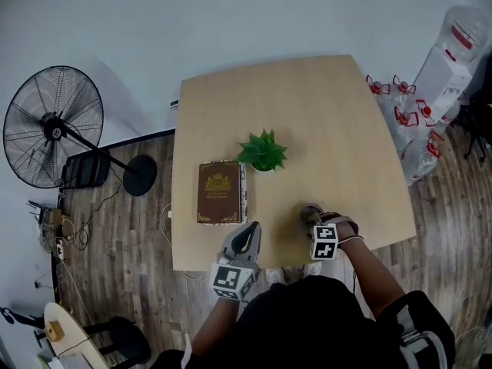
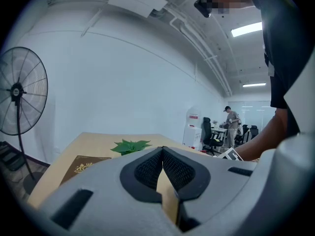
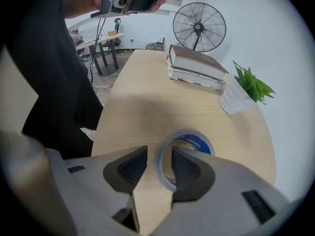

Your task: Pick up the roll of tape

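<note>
- We saw the roll of tape (image 3: 193, 141) lying flat on the wooden table (image 1: 307, 106), close to the edge nearest the person and to the right of the middle.
- The right gripper (image 3: 158, 152) was down at the roll with its jaws spread. One jaw reached into the roll's hole and the other stood outside it, so the near wall of the ring sat between them. We saw a gap between the outer jaw and the tape, so the jaws were not clamping it.
- The left gripper (image 2: 162, 149) hung over the table's near edge, just beside the book (image 1: 221, 192). Its jaws were pressed together at the tips, with nothing between them.
- The brown book, with a gold emblem on its cover, lay to the left of the roll and well apart from it.
- A small green plant (image 1: 263, 150) in a white pot (image 3: 236, 100) stood near the table's middle, just beside the book's far right corner.
- On the floor to the left of the table, we saw a standing fan (image 1: 54, 125).
</note>
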Demonstrator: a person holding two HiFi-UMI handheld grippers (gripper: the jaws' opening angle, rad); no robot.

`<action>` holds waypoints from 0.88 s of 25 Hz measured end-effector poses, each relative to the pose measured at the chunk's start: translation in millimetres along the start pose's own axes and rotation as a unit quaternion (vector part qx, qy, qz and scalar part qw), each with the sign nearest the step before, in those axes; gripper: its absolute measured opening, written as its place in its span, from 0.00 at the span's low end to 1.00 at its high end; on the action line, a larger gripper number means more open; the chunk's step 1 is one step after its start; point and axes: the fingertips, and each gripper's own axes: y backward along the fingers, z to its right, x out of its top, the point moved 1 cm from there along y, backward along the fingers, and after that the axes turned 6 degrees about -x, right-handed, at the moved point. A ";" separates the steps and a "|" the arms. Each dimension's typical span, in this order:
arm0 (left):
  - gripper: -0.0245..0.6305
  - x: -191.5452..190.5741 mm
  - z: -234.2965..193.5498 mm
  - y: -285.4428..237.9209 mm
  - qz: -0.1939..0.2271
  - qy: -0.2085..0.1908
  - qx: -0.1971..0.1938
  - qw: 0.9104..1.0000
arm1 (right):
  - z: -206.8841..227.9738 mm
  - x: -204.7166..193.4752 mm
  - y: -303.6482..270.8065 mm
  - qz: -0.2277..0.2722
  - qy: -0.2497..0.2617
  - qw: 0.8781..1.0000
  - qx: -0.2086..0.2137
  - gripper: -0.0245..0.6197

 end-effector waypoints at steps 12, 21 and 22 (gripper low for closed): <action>0.04 -0.8 2.6 3.8 0.001 -0.001 0.014 1.000 | 0.8 -2.1 -1.3 -0.001 0.010 1.000 -0.007 0.12; 0.04 -1.1 8.7 1.7 -0.001 0.000 0.012 1.000 | 6.4 -2.4 7.1 0.021 -0.020 0.999 -0.041 0.12; 0.04 -0.2 9.7 0.9 0.001 -0.002 0.011 1.000 | 8.7 -0.7 10.7 0.029 -0.028 0.998 -0.048 0.12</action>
